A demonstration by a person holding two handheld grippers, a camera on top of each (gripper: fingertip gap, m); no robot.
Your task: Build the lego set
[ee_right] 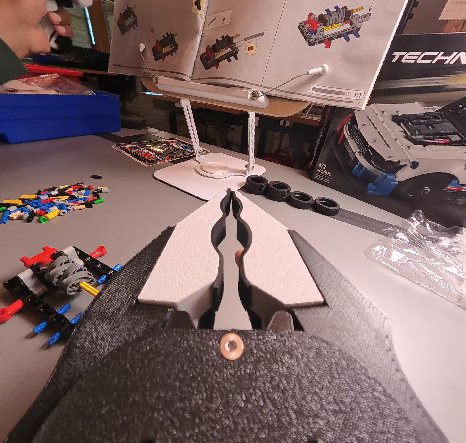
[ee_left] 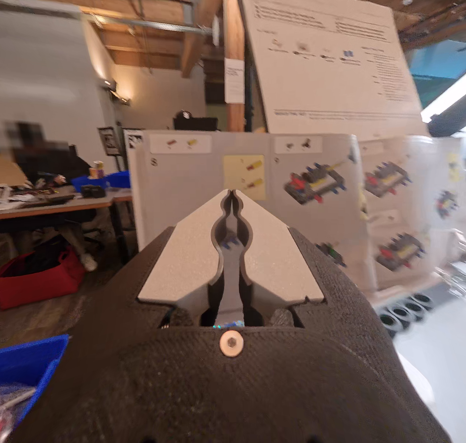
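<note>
In the right wrist view a partly built black Lego frame with red, blue, yellow and grey parts lies on the grey table, to the left of my right gripper. That gripper is shut and empty, low over the table. A pile of small loose pieces lies farther left. The instruction booklet stands open on a white stand. My left gripper is shut and empty. It is raised in the air and faces the booklet pages.
Several black tyres lie in a row right of the stand. The set's box stands at the right with clear plastic bags before it. A blue bin and a sticker sheet are at the left. A hand shows top left. The grippers' ends are close to 45 cm from one another.
</note>
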